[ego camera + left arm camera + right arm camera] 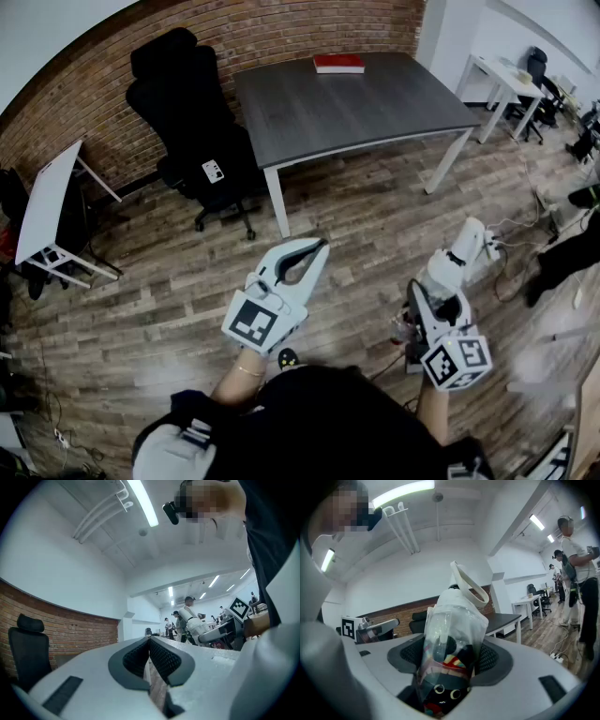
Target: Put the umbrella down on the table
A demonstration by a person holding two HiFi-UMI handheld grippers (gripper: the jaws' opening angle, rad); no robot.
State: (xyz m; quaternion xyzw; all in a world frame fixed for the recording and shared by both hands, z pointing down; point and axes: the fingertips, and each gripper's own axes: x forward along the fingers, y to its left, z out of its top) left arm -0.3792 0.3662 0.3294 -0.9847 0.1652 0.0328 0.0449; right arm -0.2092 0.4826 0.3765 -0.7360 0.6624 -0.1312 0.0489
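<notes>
Right gripper (451,657): jaws stand wide but are clamped on the short folded umbrella in a clear plastic sleeve (452,620). The umbrella has dark fabric with a coloured pattern and a white upper end, and a white loop strap (469,585) pokes out past the jaw tips. The black ribbed pads (493,660) press on both its sides. The gripper points roughly level, toward the dark grey rectangular table with white legs (375,112).

The umbrella is not on the table. It is held in the air over the wood-plank floor (169,281), well short of the table's near edge and off toward its right-hand leg.

Left gripper (149,640): jaws pressed together at the tips with nothing between them, only floor visible through the slit behind the pads. It is held level on the near side of the table, roughly in line with the table's left front leg and well apart from it.

On the table, a flat red book (338,63) lies at the far edge. A black high-back office chair on castors (183,103) stands just beside the table's left end. A red brick wall (281,28) runs behind the table.
</notes>
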